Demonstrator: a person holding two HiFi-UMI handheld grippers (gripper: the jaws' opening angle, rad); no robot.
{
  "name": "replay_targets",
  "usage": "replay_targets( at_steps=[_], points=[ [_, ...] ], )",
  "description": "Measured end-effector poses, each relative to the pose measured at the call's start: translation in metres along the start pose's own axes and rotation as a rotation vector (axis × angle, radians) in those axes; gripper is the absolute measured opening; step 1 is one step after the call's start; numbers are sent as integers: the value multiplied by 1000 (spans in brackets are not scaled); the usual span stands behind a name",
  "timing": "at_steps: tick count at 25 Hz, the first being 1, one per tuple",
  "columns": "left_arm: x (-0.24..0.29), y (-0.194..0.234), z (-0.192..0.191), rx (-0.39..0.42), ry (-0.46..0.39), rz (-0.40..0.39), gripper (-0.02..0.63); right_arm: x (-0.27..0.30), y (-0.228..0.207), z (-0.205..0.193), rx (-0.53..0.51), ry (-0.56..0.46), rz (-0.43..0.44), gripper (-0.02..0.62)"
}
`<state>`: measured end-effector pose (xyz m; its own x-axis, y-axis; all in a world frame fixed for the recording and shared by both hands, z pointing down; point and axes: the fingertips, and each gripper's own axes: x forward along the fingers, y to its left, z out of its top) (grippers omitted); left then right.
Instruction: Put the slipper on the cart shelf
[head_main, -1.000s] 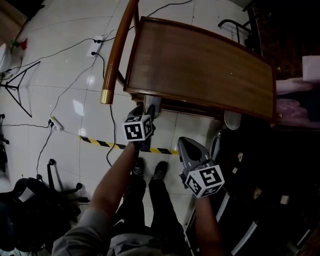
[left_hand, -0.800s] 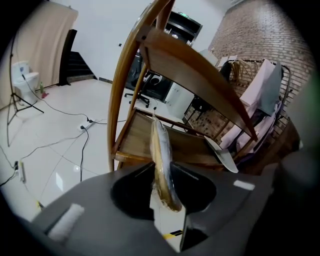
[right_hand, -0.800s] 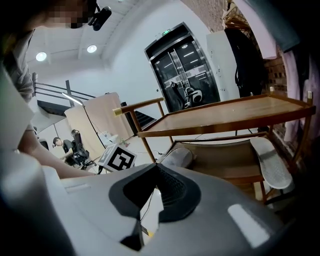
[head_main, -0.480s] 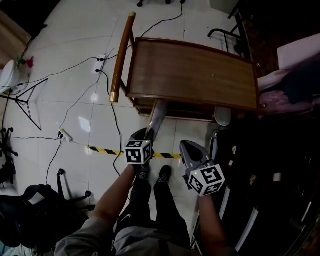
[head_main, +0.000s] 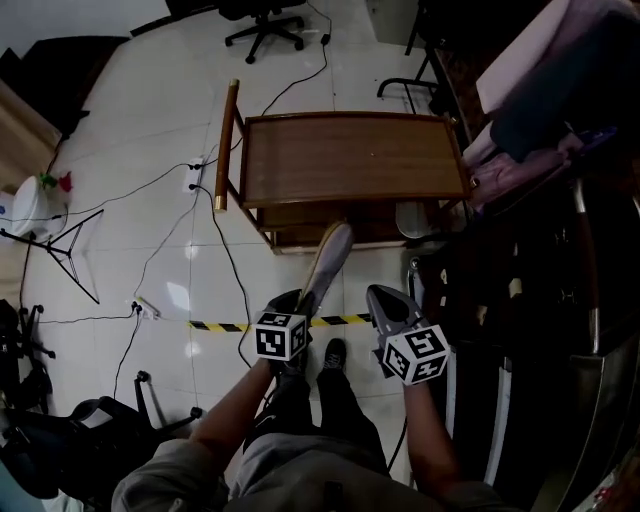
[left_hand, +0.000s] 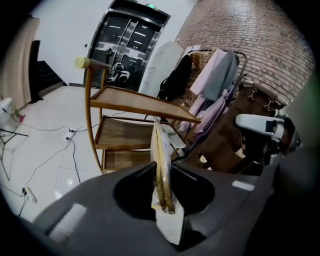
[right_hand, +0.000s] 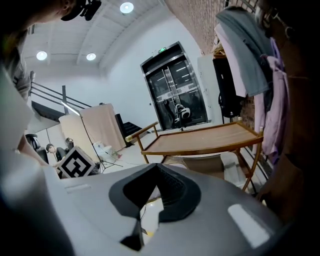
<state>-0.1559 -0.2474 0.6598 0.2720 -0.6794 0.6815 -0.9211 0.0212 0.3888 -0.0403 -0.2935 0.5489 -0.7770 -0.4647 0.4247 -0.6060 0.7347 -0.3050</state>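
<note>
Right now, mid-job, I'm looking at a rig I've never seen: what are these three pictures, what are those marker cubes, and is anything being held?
There is no robot arm: a person holds a hand-held gripper in each hand, and the marker cubes are part of those. The head view comes from a camera on the person's head, looking down at a wooden cart on the tiled floor. The other two views ride on the grippers, looking along their jaws. The left hand-held gripper has just been closing its jaws on a slipper, gripped on edge and pointing toward the cart. The right hand-held gripper holds nothing. The cart's top shelf looks bare.
</note>
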Motion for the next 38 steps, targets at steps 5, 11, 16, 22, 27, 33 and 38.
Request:
replay_targets(
  at_steps=[5,11,16,22,27,33,38],
  points=[
    [-40,-60,18,122,-30,-105,72,-66,2,14,18,-68,-129,-2],
    [-95,-123,24,280,-54,-297,72,-150,27,18,25,-172,-320,-2],
    [-143,-166,6,395,-33,-456,72,-225,50,10,69,-274,-488,-2],
    [-178,-240,-33,565,39,-673,72,-319,74,-9,124,-381,-701,-2],
    [-191,-307,-88,644,110,-807,72,-393,87,-42,160,-414,-846,-2],
    [-207,-404,-163,722,188,-951,72,-507,109,-95,217,-457,-1032,-2],
    [-222,-493,-235,764,231,-1025,72,-603,128,-146,268,-480,-1155,-2]
  ],
)
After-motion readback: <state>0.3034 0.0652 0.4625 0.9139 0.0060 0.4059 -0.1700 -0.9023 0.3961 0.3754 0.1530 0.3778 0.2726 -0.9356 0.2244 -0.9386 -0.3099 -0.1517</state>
